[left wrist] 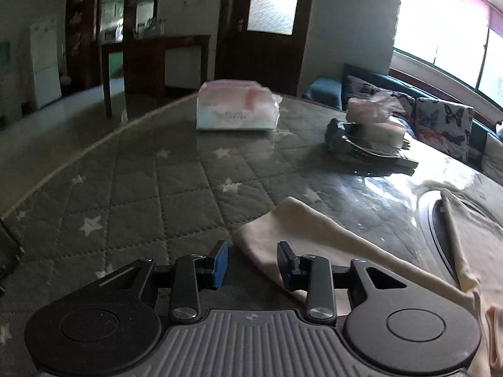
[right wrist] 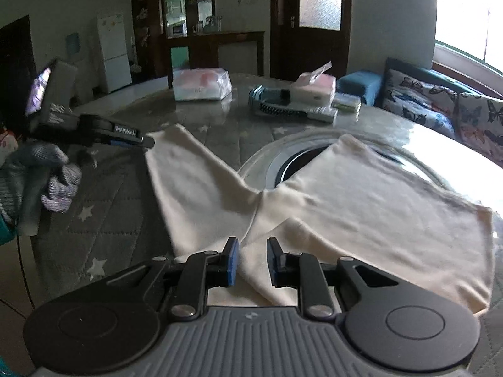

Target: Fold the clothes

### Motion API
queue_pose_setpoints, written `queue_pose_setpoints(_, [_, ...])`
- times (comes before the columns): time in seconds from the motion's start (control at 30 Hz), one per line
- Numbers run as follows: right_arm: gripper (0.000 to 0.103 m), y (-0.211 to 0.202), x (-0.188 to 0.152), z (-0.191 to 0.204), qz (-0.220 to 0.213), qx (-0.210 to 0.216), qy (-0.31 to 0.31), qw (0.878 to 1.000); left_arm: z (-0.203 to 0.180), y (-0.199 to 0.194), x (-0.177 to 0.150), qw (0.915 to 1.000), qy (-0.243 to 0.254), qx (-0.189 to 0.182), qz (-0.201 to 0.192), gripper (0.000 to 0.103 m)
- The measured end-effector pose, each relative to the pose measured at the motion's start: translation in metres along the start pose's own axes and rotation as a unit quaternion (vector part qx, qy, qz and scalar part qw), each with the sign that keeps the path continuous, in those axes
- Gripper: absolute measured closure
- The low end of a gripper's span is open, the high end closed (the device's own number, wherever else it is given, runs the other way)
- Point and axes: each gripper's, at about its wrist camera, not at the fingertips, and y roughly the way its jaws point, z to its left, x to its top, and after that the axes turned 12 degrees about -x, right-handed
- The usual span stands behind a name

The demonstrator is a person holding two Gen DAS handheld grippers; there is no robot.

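A cream pair of trousers (right wrist: 361, 201) lies flat on the round table, its two legs spread in a V. My right gripper (right wrist: 252, 262) is open just above the waist end, with cloth between and under its jaws. My left gripper (left wrist: 252, 262) is open at the end of the left leg (left wrist: 283, 235), its jaws astride the hem corner. In the right wrist view the left gripper (right wrist: 147, 141) shows at that hem.
The table carries a grey star-quilted cover (left wrist: 141, 188) and a glass turntable (right wrist: 283, 157). Tissue packs (left wrist: 235, 106), a dark brush-like tool (right wrist: 276, 106) and small boxes sit at the far side. A pile of clothes (right wrist: 47, 176) lies at the left.
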Motion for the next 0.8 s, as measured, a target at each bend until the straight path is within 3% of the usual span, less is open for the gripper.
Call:
queue_pose_setpoints(0.07, [0.083, -0.005, 0.001, -0.004, -0.005, -0.006, 0.004, 1.0, 0.003, 0.005, 0.003, 1.0, -0.007, 0.002, 0.001, 0.068])
queue_pose_setpoints(0.2, [0.082, -0.016, -0.003, -0.013, -0.01, -0.018, 0.012, 1.0, 0.001, 0.009, 0.004, 1.0, -0.003, -0.002, -0.003, 0.091])
queue_pose_setpoints(0.37, [0.082, -0.027, -0.012, -0.028, -0.011, -0.037, 0.032, 0.999, -0.01, -0.001, 0.008, 0.9997, 0.002, -0.013, -0.021, 0.098])
queue_pose_setpoints(0.6, [0.082, -0.046, -0.029, -0.056, -0.017, -0.067, 0.073, 0.995, -0.073, -0.045, 0.012, 0.9916, 0.05, -0.107, -0.051, 0.098])
queue_pose_setpoints(0.8, [0.082, -0.061, -0.045, -0.078, -0.023, -0.09, 0.106, 0.99, -0.146, -0.081, 0.006, 0.9706, 0.105, -0.208, -0.06, 0.098])
